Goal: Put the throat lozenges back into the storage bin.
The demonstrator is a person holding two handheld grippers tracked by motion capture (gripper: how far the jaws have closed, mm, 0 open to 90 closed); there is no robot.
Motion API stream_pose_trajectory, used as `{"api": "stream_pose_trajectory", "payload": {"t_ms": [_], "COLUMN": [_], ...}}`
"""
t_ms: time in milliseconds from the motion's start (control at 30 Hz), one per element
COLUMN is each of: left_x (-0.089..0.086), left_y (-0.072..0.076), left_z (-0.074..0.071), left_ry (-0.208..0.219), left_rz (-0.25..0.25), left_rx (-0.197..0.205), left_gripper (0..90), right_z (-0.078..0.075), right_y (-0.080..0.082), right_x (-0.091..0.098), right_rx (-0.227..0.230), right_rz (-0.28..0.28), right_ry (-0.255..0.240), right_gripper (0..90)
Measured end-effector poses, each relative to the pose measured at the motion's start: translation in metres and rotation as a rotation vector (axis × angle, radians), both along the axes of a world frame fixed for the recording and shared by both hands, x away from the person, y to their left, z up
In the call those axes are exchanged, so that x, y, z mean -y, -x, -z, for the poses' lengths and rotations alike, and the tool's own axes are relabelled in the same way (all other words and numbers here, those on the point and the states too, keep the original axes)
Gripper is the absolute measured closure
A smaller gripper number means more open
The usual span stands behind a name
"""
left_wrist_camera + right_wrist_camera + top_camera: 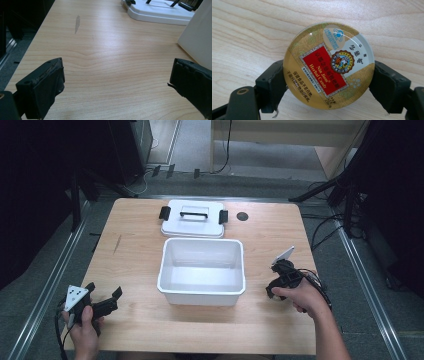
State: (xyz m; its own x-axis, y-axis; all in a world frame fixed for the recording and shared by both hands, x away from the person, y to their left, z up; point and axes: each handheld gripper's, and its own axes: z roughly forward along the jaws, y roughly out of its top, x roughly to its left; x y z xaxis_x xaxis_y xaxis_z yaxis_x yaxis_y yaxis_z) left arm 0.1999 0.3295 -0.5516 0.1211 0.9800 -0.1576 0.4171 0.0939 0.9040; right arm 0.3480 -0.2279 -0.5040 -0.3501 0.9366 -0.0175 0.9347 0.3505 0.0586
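A round gold tin of herbal candy (322,50) with a red label lies flat on the wooden table (249,30). My right gripper (329,77) points down over it, both black pads pressed against the tin's rim, one on each side. In the high view the right gripper (276,290) sits at the table's right, a hand around it, just right of the white bin. My left gripper (106,294) rests at the front left corner, and its jaws (117,82) stand wide open over bare wood with nothing between them.
An open white plastic bin (165,270) stands in the middle of the table (135,265). Its white lid (192,227) with black clips and handle lies flat behind it. A small dark round spot (242,216) sits at the back right. A grey scuff (77,23) marks the wood.
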Motion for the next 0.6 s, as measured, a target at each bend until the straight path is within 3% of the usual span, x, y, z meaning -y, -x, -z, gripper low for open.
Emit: {"api": "stream_pose_trajectory", "payload": {"t_ms": [200,600], "left_x": [0.000,0.000], "left_y": [0.000,0.000], "left_z": [0.000,0.000], "left_ry": [-0.002,-0.005], "left_rz": [-0.002,0.000], "left_rx": [-0.001,-0.002], "left_gripper": [0.0,0.0], "right_z": [-0.013,-0.050], "right_y": [0.002,0.005], "right_x": [-0.001,-0.017], "right_rx": [0.018,0.054], "right_rz": [-0.012,-0.089], "right_ry": [-0.020,-0.039], "right_gripper": [20.5,20.6]}}
